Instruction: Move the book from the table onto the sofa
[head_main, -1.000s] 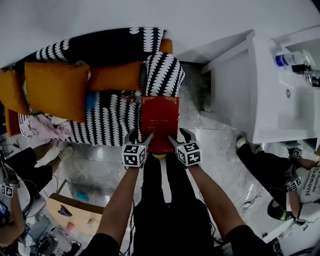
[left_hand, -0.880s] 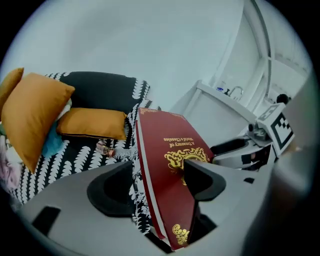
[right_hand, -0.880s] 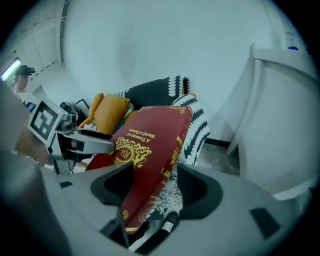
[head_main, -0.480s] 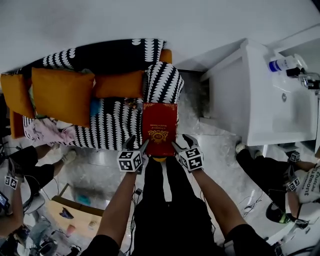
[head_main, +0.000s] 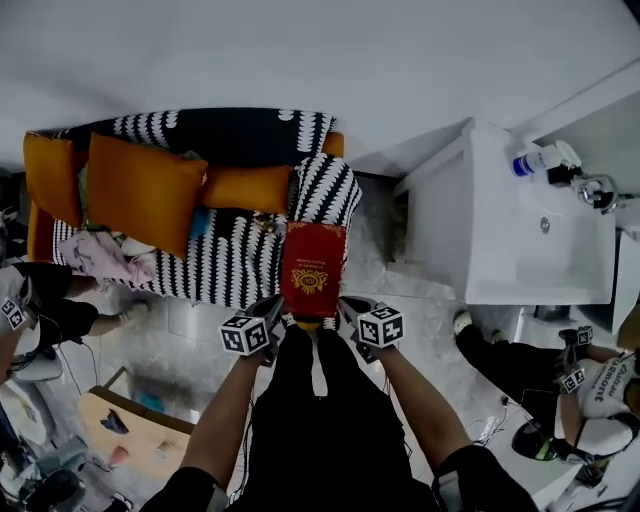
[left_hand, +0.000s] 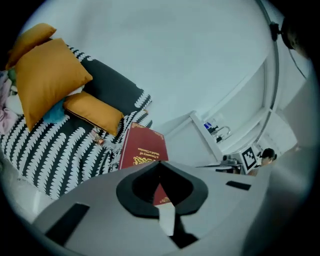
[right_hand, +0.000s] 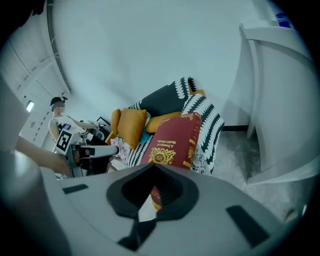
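Observation:
A red book (head_main: 313, 268) with gold print hangs tilted in the air in front of the black-and-white patterned sofa (head_main: 232, 262). My left gripper (head_main: 278, 312) is at its near left corner and my right gripper (head_main: 347, 312) at its near right corner. Both pairs of jaws are closing, with the book's near edge pinched between them. In the left gripper view the book (left_hand: 142, 152) runs up from the left gripper (left_hand: 161, 192). In the right gripper view the book (right_hand: 175, 142) rises from the right gripper (right_hand: 152, 192) toward the sofa (right_hand: 202, 117).
Orange cushions (head_main: 145, 190) and pink cloth (head_main: 105, 255) lie on the sofa's left part. A white table (head_main: 520, 235) with a bottle (head_main: 535, 160) stands at the right. People sit on the floor at the left (head_main: 45, 310) and right (head_main: 590, 380). A low wooden stand (head_main: 140, 430) is lower left.
Both grippers have risen with the book, and their jaws have closed in on its near corners. The book now stands more upright and smaller in view, farther from the floor.

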